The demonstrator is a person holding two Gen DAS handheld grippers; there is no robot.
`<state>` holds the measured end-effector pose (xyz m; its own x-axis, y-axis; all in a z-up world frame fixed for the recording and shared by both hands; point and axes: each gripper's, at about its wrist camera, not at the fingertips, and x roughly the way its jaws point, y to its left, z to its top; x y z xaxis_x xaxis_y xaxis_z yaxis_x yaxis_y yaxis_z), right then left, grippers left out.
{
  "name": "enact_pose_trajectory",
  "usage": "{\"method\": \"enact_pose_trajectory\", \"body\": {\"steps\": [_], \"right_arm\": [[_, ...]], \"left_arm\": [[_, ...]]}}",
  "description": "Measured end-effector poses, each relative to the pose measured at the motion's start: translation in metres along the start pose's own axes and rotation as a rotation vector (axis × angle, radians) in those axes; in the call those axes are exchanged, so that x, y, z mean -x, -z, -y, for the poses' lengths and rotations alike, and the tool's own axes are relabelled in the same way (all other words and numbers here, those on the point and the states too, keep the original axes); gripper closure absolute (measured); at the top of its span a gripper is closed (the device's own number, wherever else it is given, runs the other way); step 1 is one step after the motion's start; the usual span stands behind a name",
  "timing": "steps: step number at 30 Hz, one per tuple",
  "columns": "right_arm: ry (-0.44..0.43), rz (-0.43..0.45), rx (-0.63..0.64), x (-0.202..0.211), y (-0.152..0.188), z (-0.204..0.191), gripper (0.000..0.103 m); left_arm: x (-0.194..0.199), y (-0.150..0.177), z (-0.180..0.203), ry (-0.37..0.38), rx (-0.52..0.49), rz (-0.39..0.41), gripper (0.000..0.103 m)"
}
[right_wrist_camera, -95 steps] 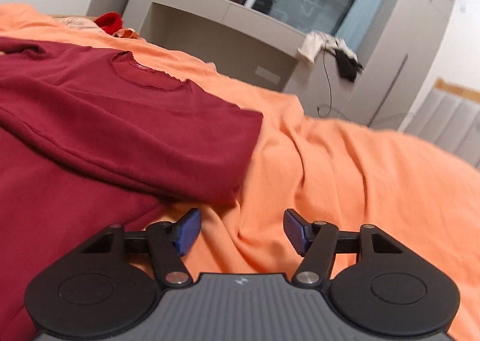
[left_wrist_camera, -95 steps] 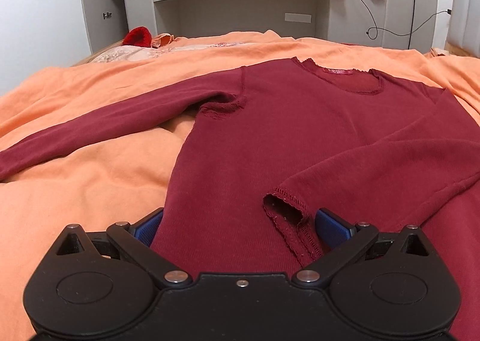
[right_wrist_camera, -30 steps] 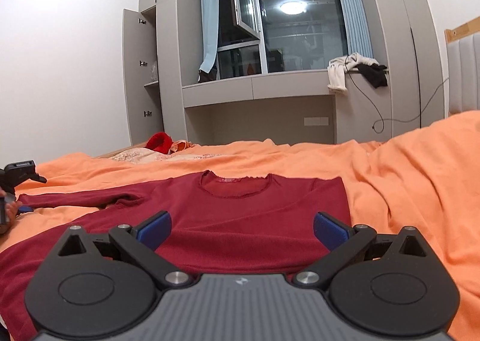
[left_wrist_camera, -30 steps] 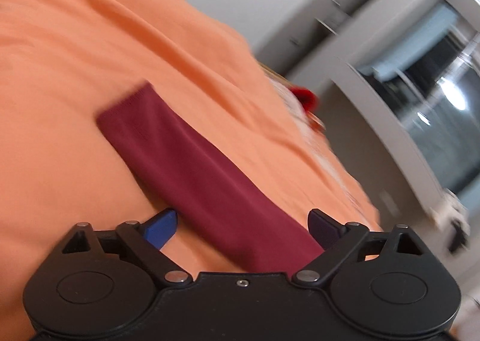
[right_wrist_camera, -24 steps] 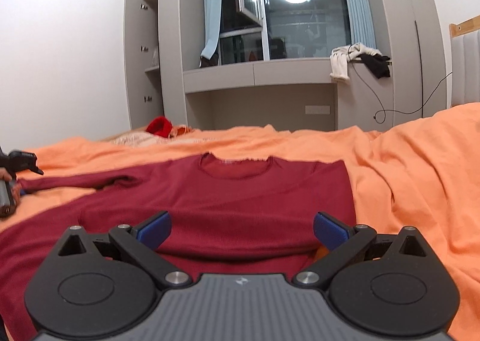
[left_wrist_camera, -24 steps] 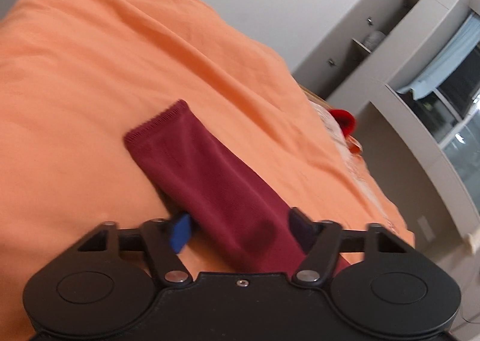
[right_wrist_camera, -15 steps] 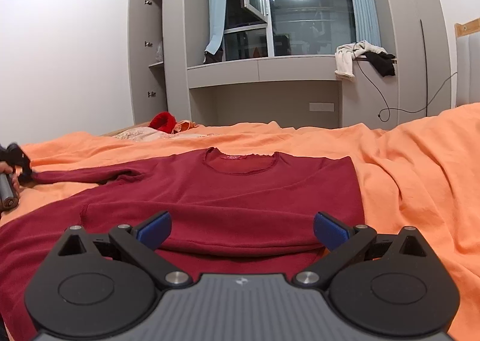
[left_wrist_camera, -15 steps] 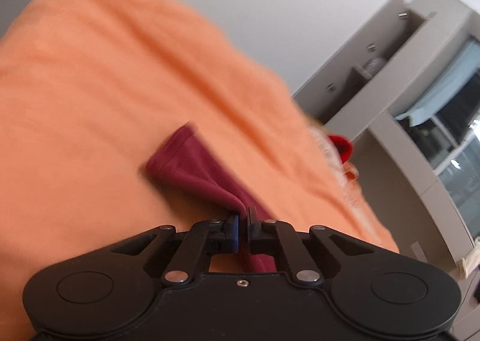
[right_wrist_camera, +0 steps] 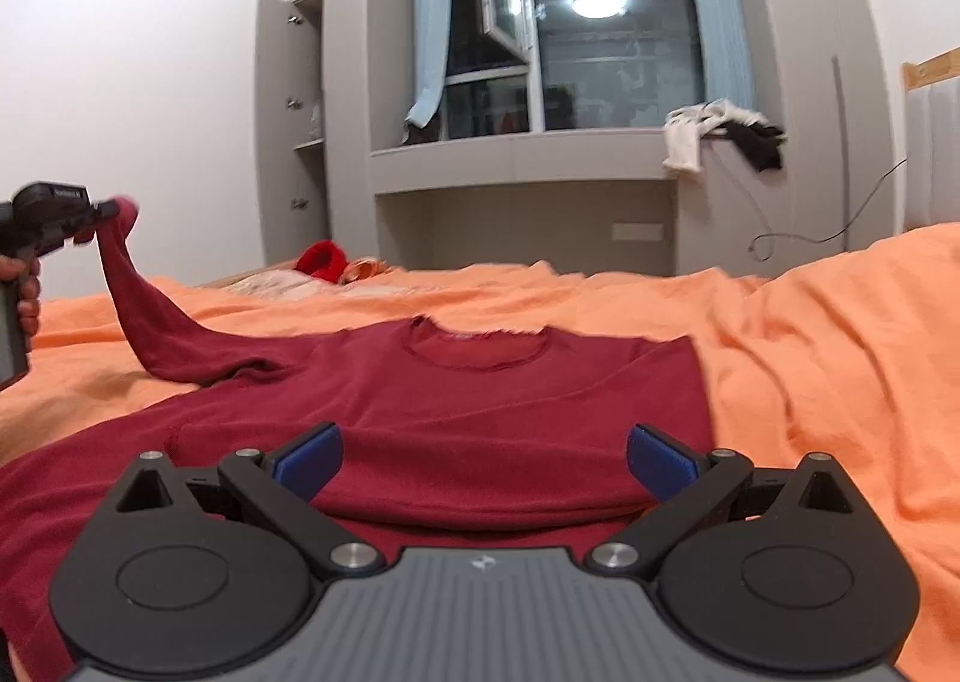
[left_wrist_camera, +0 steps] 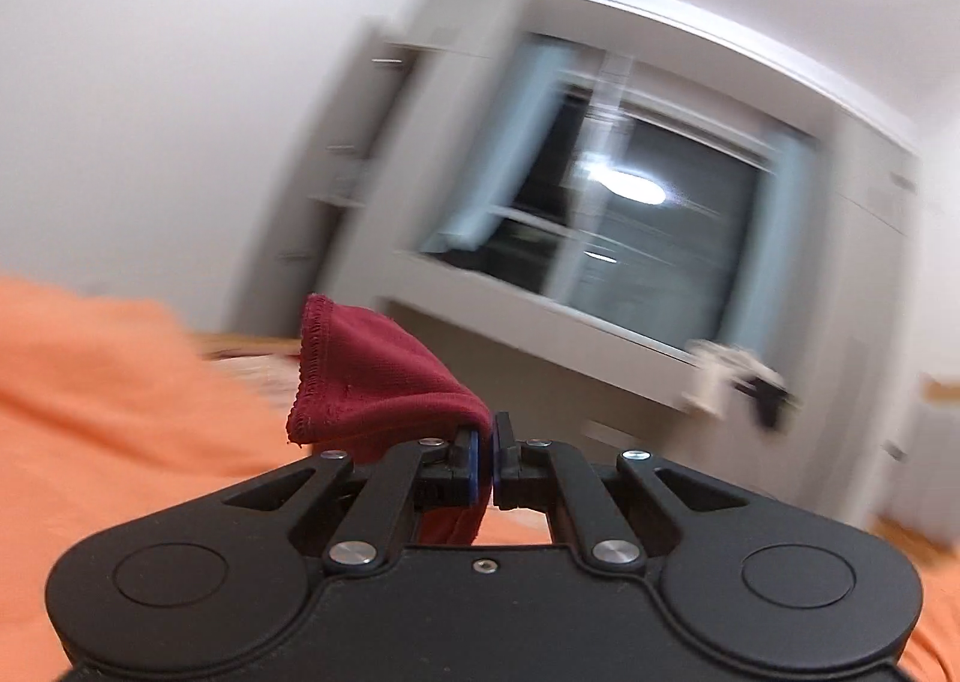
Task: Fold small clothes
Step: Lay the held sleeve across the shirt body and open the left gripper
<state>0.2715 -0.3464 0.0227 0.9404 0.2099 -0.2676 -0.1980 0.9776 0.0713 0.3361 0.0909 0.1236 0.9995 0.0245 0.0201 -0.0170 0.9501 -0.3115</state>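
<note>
While pinched in left claw, sleeve hangs raised.

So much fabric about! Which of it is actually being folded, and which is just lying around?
Being folded:
- dark red long-sleeved knit top, sleeve cuff pinched in the left gripper

Lying around:
- orange bedspread
- bright red cloth lump
- white and black clothes on the ledge

Dark red sweater: soft matt knit cloth, stitched cuff edge. Orange bedspread: matt, creased fabric. Right gripper: matt black plastic, shiny metal pivots, blue pads, possibly rubber. Cabinets, upper left: smooth grey.
</note>
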Motion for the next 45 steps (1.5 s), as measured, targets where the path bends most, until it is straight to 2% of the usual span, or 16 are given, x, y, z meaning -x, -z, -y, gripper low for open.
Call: {"method": "enact_pose_trajectory", "body": {"steps": [6, 9, 13, 19, 23, 28, 31, 35, 39, 42, 45], "right_arm": [[0.05, 0.031, -0.119, 0.007, -0.005, 0.026, 0.0], [0.069, 0.029, -0.166, 0.008, -0.005, 0.038, 0.0], [0.087, 0.035, -0.176, 0.01, -0.004, 0.045, 0.0], [0.103, 0.022, -0.177, 0.005, -0.003, 0.044, 0.0], [0.132, 0.023, -0.149, 0.001, -0.002, 0.037, 0.0], [0.126, 0.012, -0.127, -0.004, -0.002, 0.033, 0.0], [0.128, 0.005, -0.127, -0.008, -0.002, 0.03, 0.0], [0.118, 0.006, -0.129, -0.012, -0.004, 0.026, 0.0], [0.1, -0.009, -0.111, -0.015, -0.002, 0.019, 0.0], [0.068, -0.039, -0.108, -0.019, -0.001, 0.018, 0.0], [0.029, -0.075, -0.093, -0.023, 0.001, 0.015, 0.0]], "left_arm": [[0.005, 0.036, 0.09, 0.26, -0.272, -0.091, 0.1], [0.004, 0.066, 0.117, 0.376, -0.385, -0.145, 0.1], [0.027, 0.112, 0.15, 0.514, -0.576, -0.215, 0.1], [0.035, 0.171, 0.162, 0.637, -0.679, -0.373, 0.099], [0.05, 0.196, 0.163, 0.672, -0.754, -0.434, 0.098], [0.054, 0.193, 0.155, 0.701, -0.73, -0.449, 0.091], [0.061, 0.183, 0.145, 0.773, -0.695, -0.464, 0.086], [0.074, 0.187, 0.141, 0.87, -0.716, -0.474, 0.084], [0.083, 0.193, 0.141, 0.926, -0.729, -0.481, 0.083], [0.081, 0.189, 0.134, 0.94, -0.691, -0.488, 0.078], [0.071, 0.18, 0.125, 0.896, -0.632, -0.486, 0.064]]}}
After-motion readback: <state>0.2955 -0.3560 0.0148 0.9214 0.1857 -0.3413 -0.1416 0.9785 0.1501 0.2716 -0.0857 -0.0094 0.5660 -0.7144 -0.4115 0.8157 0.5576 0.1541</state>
